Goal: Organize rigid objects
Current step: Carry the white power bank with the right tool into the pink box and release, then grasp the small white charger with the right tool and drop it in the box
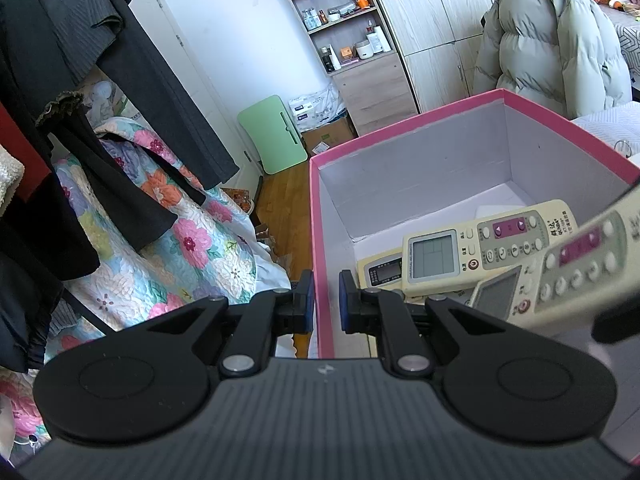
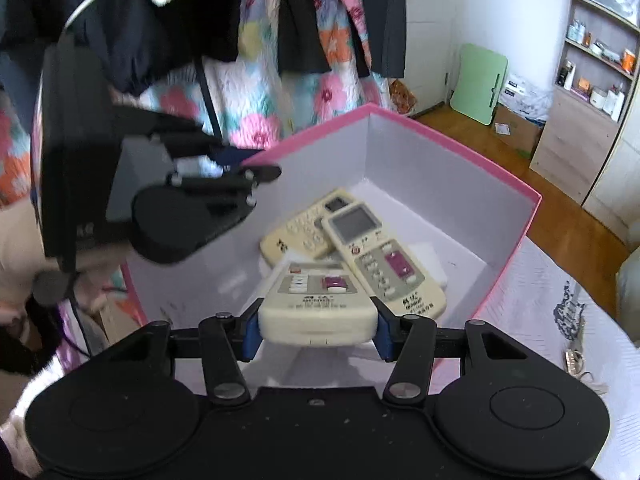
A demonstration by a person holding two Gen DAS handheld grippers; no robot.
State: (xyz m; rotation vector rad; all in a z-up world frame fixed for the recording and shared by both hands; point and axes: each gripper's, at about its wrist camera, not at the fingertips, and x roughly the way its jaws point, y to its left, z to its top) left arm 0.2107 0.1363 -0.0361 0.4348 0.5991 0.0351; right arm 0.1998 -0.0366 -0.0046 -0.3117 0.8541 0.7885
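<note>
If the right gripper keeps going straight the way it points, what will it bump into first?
Probably the remotes already lying in the pink box. The right gripper grips a cream remote that points down into the box, so its far end would likely touch the purple-buttoned remote first; depth is unclear.

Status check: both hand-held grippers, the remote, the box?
Left hand-held gripper clamped on pink box wall. Right hand-held gripper holds third remote over box. Two remotes already inside. Nothing blocking.

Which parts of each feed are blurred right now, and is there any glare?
Left wrist: the held remote at right is smeared; the box and the remotes lying in it are sharp. Right wrist: the left gripper and the clothes behind are soft; the held remote is slightly blurred. No strong glare in either.
</note>
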